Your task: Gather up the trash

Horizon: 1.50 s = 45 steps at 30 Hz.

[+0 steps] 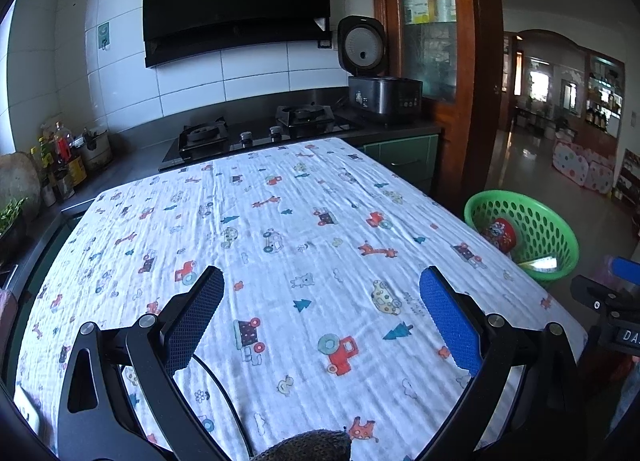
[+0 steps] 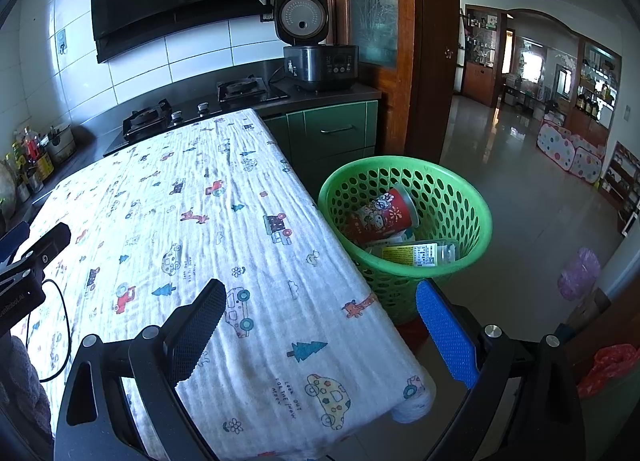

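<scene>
A green perforated basket (image 2: 460,197) stands on the floor off the table's right edge; it also shows in the left wrist view (image 1: 556,229). In it lie a red printed cup (image 2: 380,217) and a clear bottle with a yellow label (image 2: 416,252). My left gripper (image 1: 322,281) is open and empty, above the table's near middle. My right gripper (image 2: 320,297) is open and empty, above the table's near right corner, short of the basket. The table (image 1: 280,221) carries a white cloth with cartoon prints, and I see no trash on it.
A gas hob (image 1: 256,129) and a dark rice cooker with its lid up (image 1: 380,93) stand on the counter behind the table. Bottles and jars (image 1: 60,161) crowd the left counter. A wooden door frame (image 2: 424,41) opens to a tiled room. A red bag (image 2: 608,365) lies at right.
</scene>
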Each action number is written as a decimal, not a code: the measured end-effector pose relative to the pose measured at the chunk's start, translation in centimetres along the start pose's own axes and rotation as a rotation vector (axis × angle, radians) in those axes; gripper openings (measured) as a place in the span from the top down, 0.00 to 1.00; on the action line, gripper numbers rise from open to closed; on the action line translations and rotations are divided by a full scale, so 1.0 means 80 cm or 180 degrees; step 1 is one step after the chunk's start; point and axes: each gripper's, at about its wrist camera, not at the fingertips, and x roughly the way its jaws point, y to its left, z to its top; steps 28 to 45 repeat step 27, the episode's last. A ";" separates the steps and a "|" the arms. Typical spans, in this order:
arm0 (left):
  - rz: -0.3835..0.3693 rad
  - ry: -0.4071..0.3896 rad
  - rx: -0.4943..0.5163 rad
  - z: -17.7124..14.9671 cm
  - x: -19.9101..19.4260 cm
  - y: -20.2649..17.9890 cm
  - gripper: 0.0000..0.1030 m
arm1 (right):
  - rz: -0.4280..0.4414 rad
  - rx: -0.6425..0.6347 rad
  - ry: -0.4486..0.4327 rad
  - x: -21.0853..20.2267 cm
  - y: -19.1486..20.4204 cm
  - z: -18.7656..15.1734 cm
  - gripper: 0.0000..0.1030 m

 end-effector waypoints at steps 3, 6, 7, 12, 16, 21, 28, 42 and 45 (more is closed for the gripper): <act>0.0001 -0.0020 0.0011 0.000 -0.002 -0.002 0.06 | -0.0002 0.0000 -0.0001 0.000 0.000 -0.001 0.10; -0.0002 -0.0020 0.0010 -0.001 -0.002 -0.003 0.06 | 0.0009 0.0009 -0.0005 -0.001 0.001 0.000 0.10; -0.0004 -0.0020 0.0009 -0.001 -0.002 -0.003 0.06 | 0.0008 0.0008 -0.0013 -0.001 0.001 0.000 0.10; -0.0027 -0.0025 -0.0010 0.000 -0.003 -0.001 0.06 | 0.0024 0.0009 -0.0041 -0.004 0.003 -0.001 0.10; -0.0037 -0.0044 -0.0041 0.001 -0.005 0.000 0.06 | 0.0036 0.0001 -0.0084 -0.006 0.005 -0.001 0.10; -0.0058 -0.0069 -0.0049 0.000 -0.008 -0.001 0.06 | 0.0057 -0.0013 -0.0148 -0.011 0.009 -0.001 0.09; -0.0056 -0.0082 -0.0072 0.000 -0.010 0.002 0.06 | 0.0072 -0.0020 -0.0192 -0.015 0.012 0.000 0.08; -0.0056 -0.0082 -0.0072 0.000 -0.010 0.002 0.06 | 0.0072 -0.0020 -0.0192 -0.015 0.012 0.000 0.08; -0.0056 -0.0082 -0.0072 0.000 -0.010 0.002 0.06 | 0.0072 -0.0020 -0.0192 -0.015 0.012 0.000 0.08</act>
